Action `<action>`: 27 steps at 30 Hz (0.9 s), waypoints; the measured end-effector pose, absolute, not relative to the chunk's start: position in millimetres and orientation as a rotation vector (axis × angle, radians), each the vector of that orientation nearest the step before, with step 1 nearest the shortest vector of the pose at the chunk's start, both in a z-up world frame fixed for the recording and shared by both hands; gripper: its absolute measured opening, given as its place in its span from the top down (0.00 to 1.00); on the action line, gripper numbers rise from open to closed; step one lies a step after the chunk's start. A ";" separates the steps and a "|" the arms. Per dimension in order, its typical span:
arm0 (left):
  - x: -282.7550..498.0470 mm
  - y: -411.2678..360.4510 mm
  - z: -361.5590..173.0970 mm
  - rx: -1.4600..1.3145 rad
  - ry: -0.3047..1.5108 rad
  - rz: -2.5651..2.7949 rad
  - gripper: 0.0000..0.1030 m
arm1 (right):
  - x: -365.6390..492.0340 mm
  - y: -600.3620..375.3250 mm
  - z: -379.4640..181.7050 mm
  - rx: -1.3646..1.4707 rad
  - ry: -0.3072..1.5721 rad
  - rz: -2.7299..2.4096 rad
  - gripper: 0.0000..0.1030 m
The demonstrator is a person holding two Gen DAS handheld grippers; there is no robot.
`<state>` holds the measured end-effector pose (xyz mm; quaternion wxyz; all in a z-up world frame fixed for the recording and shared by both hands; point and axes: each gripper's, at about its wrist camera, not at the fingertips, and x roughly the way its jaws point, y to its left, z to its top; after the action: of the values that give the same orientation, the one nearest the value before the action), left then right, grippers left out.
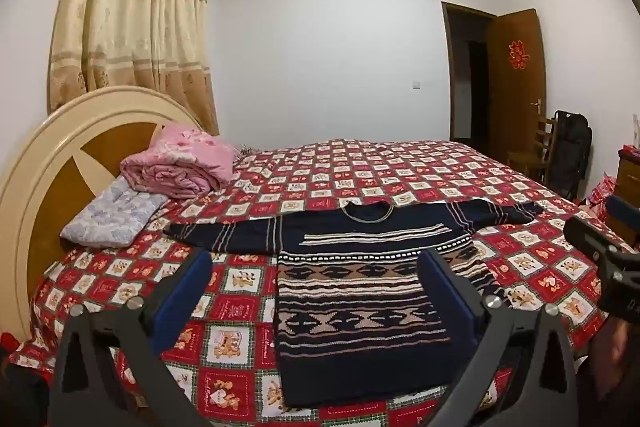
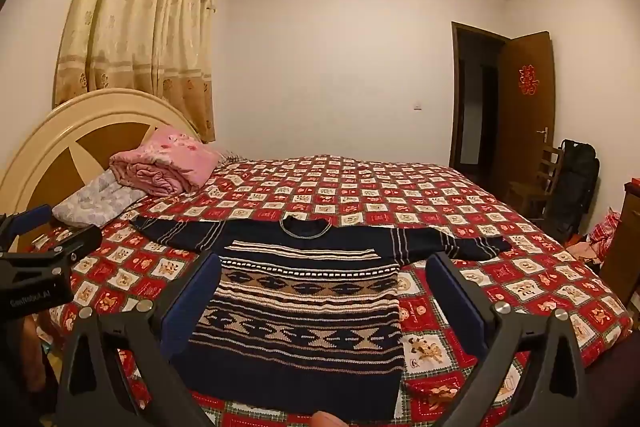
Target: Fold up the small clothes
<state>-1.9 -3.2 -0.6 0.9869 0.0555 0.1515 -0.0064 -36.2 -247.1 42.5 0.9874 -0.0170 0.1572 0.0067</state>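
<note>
The dark navy knitted sweater (image 1: 360, 291) with beige geometric bands lies flat on the bed, front up, hem toward the cameras, neckline away and both sleeves spread straight out to the sides. The left gripper (image 1: 316, 267) hangs above the near part of the bed with its blue-padded fingers (image 1: 192, 287) spread wide and nothing between them — the sweater's left edge and lower body show in the gap, but the pads do not touch it. The right gripper (image 2: 320, 271) is likewise wide apart and holding nothing; the sweater's body fills the space between its fingers, below and beyond them. Each gripper shows at the edge of the other's view: the right one's black body at the far right of the left view, the left one's at the far left of the right view.

The red, white and green checked bedspread (image 1: 400, 171) with small bear prints lies under the sweater and covers the whole mattress. At the head end, left of the sweater, a folded pink floral quilt (image 1: 180, 163) rests on a pale lilac pillow (image 1: 112, 219), against the round cream-and-brown wooden headboard (image 1: 60, 163). Behind that hang gold patterned curtains (image 1: 132, 19). On the far right a brown wooden door (image 1: 516, 75) with a red paper decoration stands open, a wooden chair (image 1: 536, 147) and a black bag (image 1: 572, 147) beside it.
</note>
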 end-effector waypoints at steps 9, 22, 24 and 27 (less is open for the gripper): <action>12.4 7.4 -10.5 0.037 0.377 -0.019 0.00 | -34.7 -247.5 32.3 -0.029 0.318 0.014 0.01; 9.4 12.8 -6.4 0.024 0.352 -0.012 0.00 | -30.5 -242.5 30.5 -0.034 0.344 0.018 0.01; 8.6 12.8 -6.3 0.024 0.352 -0.012 0.00 | -29.9 -241.3 28.9 -0.037 0.348 0.020 0.01; 8.9 15.0 -6.5 0.022 0.355 -0.013 0.00 | -28.1 -240.2 27.7 -0.037 0.355 0.025 0.01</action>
<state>8.9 15.0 -6.5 0.9842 0.0108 0.1764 -0.0064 -28.1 -240.2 27.7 0.9841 -0.0183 0.1765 0.0122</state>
